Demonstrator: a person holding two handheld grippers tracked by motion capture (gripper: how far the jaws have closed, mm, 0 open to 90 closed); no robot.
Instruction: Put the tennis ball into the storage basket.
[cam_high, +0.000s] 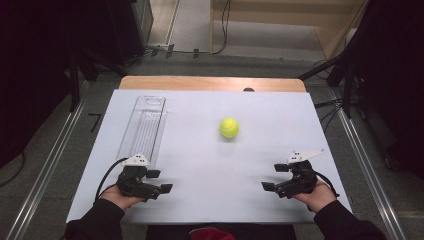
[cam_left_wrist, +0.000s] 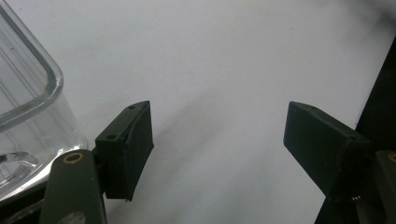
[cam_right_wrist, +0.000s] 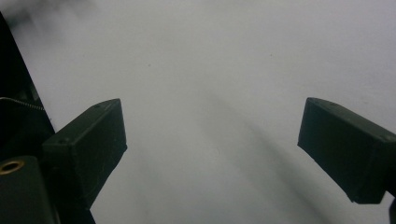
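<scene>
I hold a black two-jaw gripper in each hand at the near edge of the white table top, and I place everything against the yellow-green fuzzy tennis ball that sits alone on the sheet, near its middle and a little toward the far side. My left gripper lies near-left of the ball, my right gripper near-right of it, and both stand well apart from it, with bare white surface between. Each points inward across the table more than it points at the ball, so either would have to turn toward the far side before it could reach. The right one looks slightly nearer to the ball, though the difference is small. The ball is round, so it has no long axis to line the jaws up with. The long clear ribbed plastic tray does have one: it runs from near to far, left of the ball, and its near end sits just beside my left gripper, as its curved transparent rim in the left gripper view confirms. Both grippers are released: in each gripper view the two black jaws stand spread, with nothing but white table between them.
</scene>
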